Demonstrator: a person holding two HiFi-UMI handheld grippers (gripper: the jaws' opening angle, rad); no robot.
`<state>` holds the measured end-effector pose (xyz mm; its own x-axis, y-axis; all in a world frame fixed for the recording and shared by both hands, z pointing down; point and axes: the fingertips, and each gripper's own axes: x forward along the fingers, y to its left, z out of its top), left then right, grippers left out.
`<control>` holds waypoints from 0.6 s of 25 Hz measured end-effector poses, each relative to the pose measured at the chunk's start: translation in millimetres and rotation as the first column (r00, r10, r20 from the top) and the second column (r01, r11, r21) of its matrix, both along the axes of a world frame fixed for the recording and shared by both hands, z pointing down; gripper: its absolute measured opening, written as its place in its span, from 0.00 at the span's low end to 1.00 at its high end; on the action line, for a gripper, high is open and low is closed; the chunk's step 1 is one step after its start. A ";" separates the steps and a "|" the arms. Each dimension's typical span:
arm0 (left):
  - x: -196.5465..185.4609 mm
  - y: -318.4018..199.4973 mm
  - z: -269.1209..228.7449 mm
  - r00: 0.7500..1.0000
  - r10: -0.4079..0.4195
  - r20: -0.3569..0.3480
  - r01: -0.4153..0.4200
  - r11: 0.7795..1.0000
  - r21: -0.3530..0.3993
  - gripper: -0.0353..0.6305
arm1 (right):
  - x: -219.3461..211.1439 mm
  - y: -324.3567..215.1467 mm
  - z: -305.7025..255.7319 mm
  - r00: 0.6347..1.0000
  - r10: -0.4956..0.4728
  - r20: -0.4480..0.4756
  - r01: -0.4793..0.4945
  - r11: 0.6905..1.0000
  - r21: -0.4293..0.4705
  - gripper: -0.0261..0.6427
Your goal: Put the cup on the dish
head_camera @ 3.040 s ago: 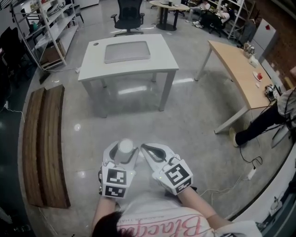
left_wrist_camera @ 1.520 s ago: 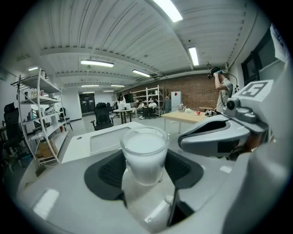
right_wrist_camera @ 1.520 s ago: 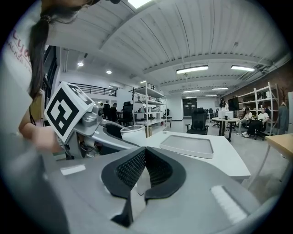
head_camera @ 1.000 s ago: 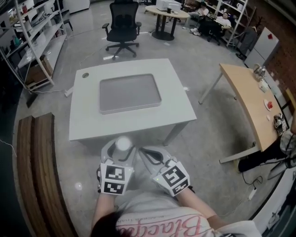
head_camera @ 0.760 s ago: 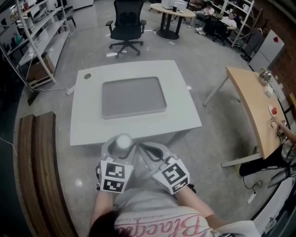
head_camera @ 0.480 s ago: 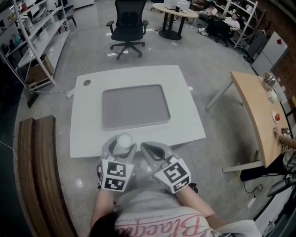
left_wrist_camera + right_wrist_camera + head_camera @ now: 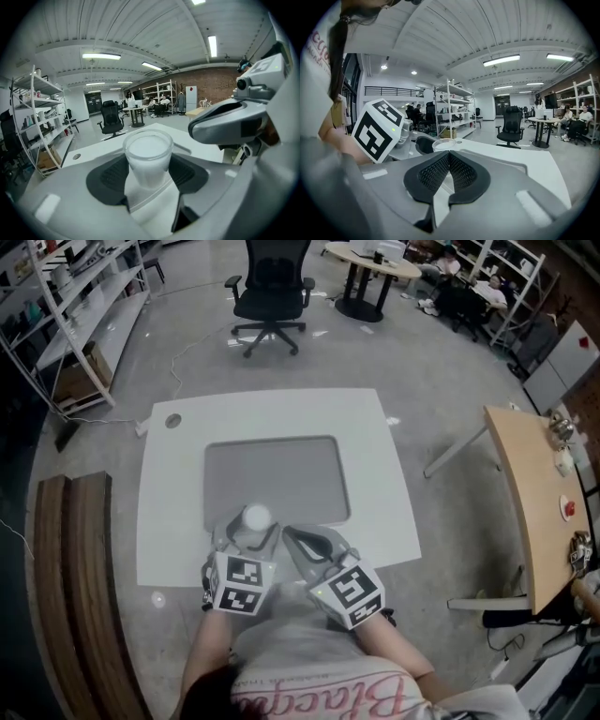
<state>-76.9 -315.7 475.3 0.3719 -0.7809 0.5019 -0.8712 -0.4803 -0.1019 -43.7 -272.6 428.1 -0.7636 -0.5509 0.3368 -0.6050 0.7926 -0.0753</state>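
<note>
Head view, lower middle of the frame: translucent white cup (image 7: 256, 517) upright in the left gripper (image 7: 248, 532), open mouth up, long axis vertical. Confirmed in the left gripper view: dark ribbed fingers (image 7: 108, 176) pinching the cup (image 7: 147, 154) on both sides, base seated low between them. Right gripper (image 7: 302, 542) just beside it toward frame right, fingers (image 7: 433, 174) pressed together on nothing, as read in the right gripper view.

Directly above both grippers in the head view, a white surface (image 7: 178, 521) carrying one grey rectangular pad (image 7: 277, 479) at its centre. Cup poised over the near edge of that pad, not resting on it. No round dish anywhere in sight; cannot tell whether the grey pad serves as the dish.

Deciding relation, as a judgement: target straight ahead of the left gripper, toward frame top, so left clearly the working hand. Probably just a short carry forward and a level lowering, cup kept vertical. Right gripper close alongside, best kept out of the path.
</note>
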 end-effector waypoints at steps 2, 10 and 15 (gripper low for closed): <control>-1.8 -13.8 7.7 1.000 -0.021 -0.013 0.021 1.000 -0.010 0.44 | 0.3 -10.5 0.9 1.000 -0.002 0.002 0.002 1.000 -0.009 0.02; 1.7 -53.5 44.6 0.996 -0.084 -0.035 0.083 0.996 -0.032 0.44 | 2.7 -38.1 10.0 1.000 -0.015 0.000 0.015 0.998 -0.053 0.02; 1.1 -78.0 63.1 0.995 -0.103 -0.016 0.103 0.994 -0.022 0.44 | 5.8 -50.4 14.5 1.000 -0.015 0.010 0.015 0.996 -0.092 0.02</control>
